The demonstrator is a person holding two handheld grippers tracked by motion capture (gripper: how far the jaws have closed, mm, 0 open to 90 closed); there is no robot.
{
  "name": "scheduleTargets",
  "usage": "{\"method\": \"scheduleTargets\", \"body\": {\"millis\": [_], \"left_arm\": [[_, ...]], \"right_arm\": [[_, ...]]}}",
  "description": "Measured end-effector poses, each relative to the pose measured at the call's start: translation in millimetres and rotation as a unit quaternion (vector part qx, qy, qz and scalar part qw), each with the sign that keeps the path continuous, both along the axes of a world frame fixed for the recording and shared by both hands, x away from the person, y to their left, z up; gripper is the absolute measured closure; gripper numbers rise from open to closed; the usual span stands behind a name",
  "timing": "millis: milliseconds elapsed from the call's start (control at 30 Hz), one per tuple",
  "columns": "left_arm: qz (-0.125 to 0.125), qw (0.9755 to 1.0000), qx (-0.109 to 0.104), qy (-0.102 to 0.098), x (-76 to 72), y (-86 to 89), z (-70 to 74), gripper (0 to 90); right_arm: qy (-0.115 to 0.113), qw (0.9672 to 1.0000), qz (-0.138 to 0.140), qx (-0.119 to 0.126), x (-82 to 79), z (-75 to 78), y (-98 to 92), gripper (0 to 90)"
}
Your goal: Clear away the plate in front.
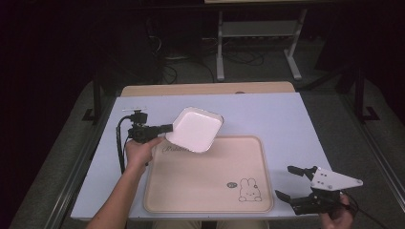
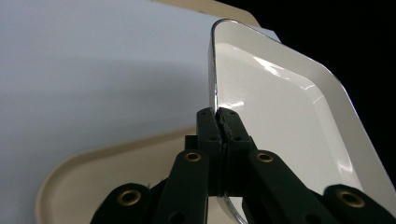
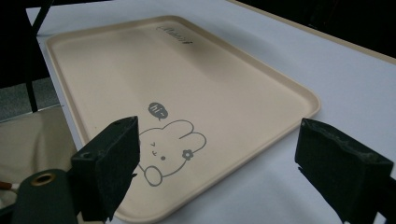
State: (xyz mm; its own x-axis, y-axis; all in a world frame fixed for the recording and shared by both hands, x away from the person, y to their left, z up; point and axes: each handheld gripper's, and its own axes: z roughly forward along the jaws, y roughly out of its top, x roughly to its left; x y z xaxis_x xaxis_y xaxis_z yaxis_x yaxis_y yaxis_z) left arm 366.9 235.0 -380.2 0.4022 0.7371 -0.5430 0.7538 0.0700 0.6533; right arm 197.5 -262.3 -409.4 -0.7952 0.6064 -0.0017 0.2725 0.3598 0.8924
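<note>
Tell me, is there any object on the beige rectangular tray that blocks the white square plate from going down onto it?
Nothing visible does. The beige rectangular tray carries only its printed rabbit; the white square plate hangs over its far-left corner.

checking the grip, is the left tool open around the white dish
No, the left tool is shut on the white dish, pinching its rim.

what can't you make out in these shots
- High view: the left tool grips the white dish, which covers the tray's far left corner and part of the script there.
- High view: the script by the dish and the word above the rabbit are too small to read.
- Left gripper view: the jaws cover the dish's near rim; its right corner is cut off by the edge.
- Right gripper view: the left pad hides part of the rabbit.
</note>
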Motion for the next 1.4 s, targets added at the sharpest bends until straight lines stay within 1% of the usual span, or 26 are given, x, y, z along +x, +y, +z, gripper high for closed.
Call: {"method": "scheduleTargets", "body": {"millis": [33,67,100,267,400,467,600,767,900,933,967,1000,1033,1200,1233,1333,1400], "left_arm": [[0.000,1.0000,0.000,0.002,-2.1,1.1,-1.7,88.8],[0.005,1.0000,-0.001,0.003,-7.7,3.5,-5.5,88.8],[0.005,1.0000,-0.001,0.003,-7.7,3.5,-5.5,88.8],[0.013,0.9999,-0.002,0.006,-20.1,9.3,-14.0,88.8],[0.013,0.9998,-0.004,0.012,-25.4,9.1,-18.8,88.7],[0.013,0.9998,0.002,0.015,-28.4,8.6,-22.3,88.8],[0.016,0.9997,0.001,0.018,-33.5,6.7,-27.3,88.8],[0.011,0.9996,0.017,0.018,-40.6,-0.9,-32.5,88.8],[0.012,0.9996,0.016,0.021,-44.7,-4.7,-39.0,88.8],[0.018,0.9994,0.014,0.024,-45.7,-5.3,-42.0,88.8],[0.018,0.9994,0.014,0.024,-45.7,-5.3,-42.0,88.8],[0.024,0.9993,0.013,0.023,-47.7,-5.7,-44.8,88.8],[0.024,0.9993,0.013,0.023,-47.7,-5.7,-44.8,88.8],[0.025,0.9992,0.014,0.026,-56.6,-7.8,-51.3,88.8],[0.025,0.9992,0.015,0.029,-58.6,-8.8,-53.2,88.8],[0.023,0.9987,0.030,0.033,-66.0,-11.8,-59.4,88.7],[0.025,0.9987,0.030,0.032,-67.4,-12.1,-60.9,88.7]], "right_arm": [[0.000,1.0000,0.000,0.000,0.0,0.0,0.0,13.1],[0.000,1.0000,0.000,0.001,-0.1,0.1,-0.1,13.1],[0.000,1.0000,0.000,0.001,-0.1,0.1,-0.1,13.1],[-0.001,1.0000,0.001,0.000,-0.6,0.4,-0.1,13.1],[0.002,1.0000,0.000,0.000,0.7,-0.2,0.4,13.1],[0.002,1.0000,0.001,-0.001,1.0,-0.4,0.9,13.1],[0.002,1.0000,0.006,-0.008,0.7,-0.3,3.2,13.1],[0.002,1.0000,0.005,-0.005,1.2,-0.6,2.8,13.1],[0.002,0.9999,0.007,-0.008,0.6,-0.2,4.1,13.1],[0.000,0.9999,0.008,-0.011,0.4,-0.1,4.2,13.1],[0.000,0.9999,0.008,-0.011,0.4,-0.1,4.2,13.1],[0.001,0.9999,0.007,-0.009,0.5,0.0,4.0,13.1],[0.001,0.9999,0.007,-0.009,0.5,0.0,4.0,13.1],[0.000,0.9999,0.009,-0.012,0.7,0.0,4.5,13.1],[0.000,0.9999,0.009,-0.012,0.7,0.0,4.5,13.1],[0.000,0.9999,0.010,-0.012,0.4,0.3,5.1,13.1],[0.000,0.9999,0.010,-0.013,0.5,0.3,5.3,13.1]]}}
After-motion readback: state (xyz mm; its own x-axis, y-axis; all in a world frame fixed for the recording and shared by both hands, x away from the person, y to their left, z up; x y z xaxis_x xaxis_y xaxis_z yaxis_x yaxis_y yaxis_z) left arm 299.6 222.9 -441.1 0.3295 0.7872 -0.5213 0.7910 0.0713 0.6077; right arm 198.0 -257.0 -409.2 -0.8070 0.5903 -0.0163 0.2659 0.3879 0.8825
